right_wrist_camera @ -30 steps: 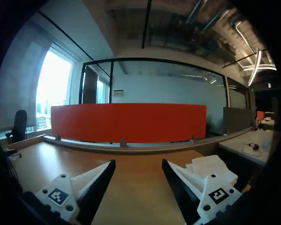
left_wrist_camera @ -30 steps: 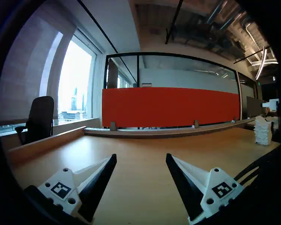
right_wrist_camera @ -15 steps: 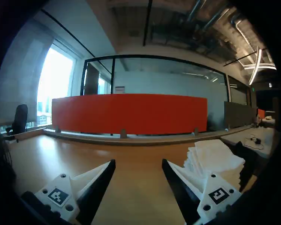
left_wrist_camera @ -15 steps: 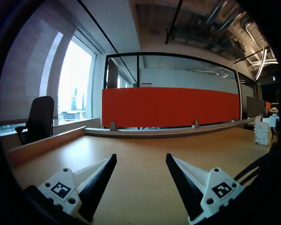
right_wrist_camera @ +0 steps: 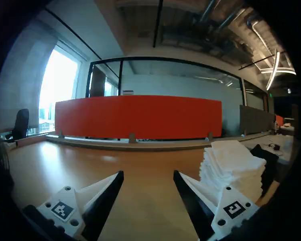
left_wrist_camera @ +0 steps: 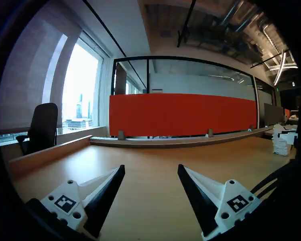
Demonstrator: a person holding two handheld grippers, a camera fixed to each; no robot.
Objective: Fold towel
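Observation:
A tall stack of folded white towels (right_wrist_camera: 232, 168) stands on the wooden table at the right of the right gripper view, just past the right finger. The same stack (left_wrist_camera: 281, 140) appears far off at the right edge of the left gripper view. My right gripper (right_wrist_camera: 148, 174) hovers low over the table, open, with nothing between its fingers. My left gripper (left_wrist_camera: 151, 168) is also open and empty, low over bare tabletop.
The long wooden table (left_wrist_camera: 158, 160) ends at an orange divider panel (left_wrist_camera: 182, 114). A black office chair (left_wrist_camera: 40, 126) stands by the window at the left. A dark object (right_wrist_camera: 269, 162) sits behind the towel stack.
The right gripper has dropped lower and closer to the towel stack, which now looms larger at its right finger. The left gripper has stayed still.

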